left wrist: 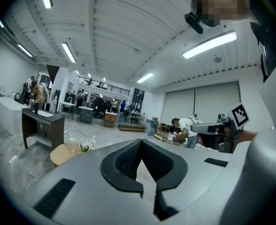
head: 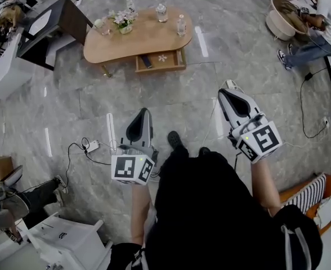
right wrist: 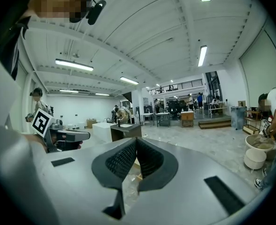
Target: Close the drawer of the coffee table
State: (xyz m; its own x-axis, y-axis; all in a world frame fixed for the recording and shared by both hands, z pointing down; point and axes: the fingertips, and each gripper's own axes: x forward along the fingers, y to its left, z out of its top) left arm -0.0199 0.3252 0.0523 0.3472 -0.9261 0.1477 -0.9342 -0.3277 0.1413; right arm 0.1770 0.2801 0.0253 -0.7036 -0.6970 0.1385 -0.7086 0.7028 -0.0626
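Nearest the camera, the person holds both tools out ahead at roughly level pitch. The left gripper (head: 144, 114) has its jaws brought fully together, the ribbed pads meeting at the tips, and nothing sits between them. The right gripper (head: 228, 91) is in the same condition: jaws together, no object held. Below and between them lies grey marble-pattern floor (head: 188, 100), with a white power strip (head: 91, 146) and its cable just to the left of the left gripper. Beyond a wide stretch of bare floor stands the coffee table (head: 148, 38), a rounded light-wood top carrying a small pot of flowers (head: 123, 20) and several glass jars (head: 161, 12). The drawer (head: 161, 59) hangs under the near edge of the top, right of centre, and projects toward the person; it is well apart from both grippers. Its tray is light wood like the table, shallow and rectangular, with a dark item (head: 146, 61) and a small pale item (head: 162, 57) lying inside. Task status: not yet done, since the drawer is open and neither gripper touches it. Remaining work, as judged from this layout, is to cross the floor, set a closed gripper against the drawer's front panel, and push it squarely in until flush under the top.
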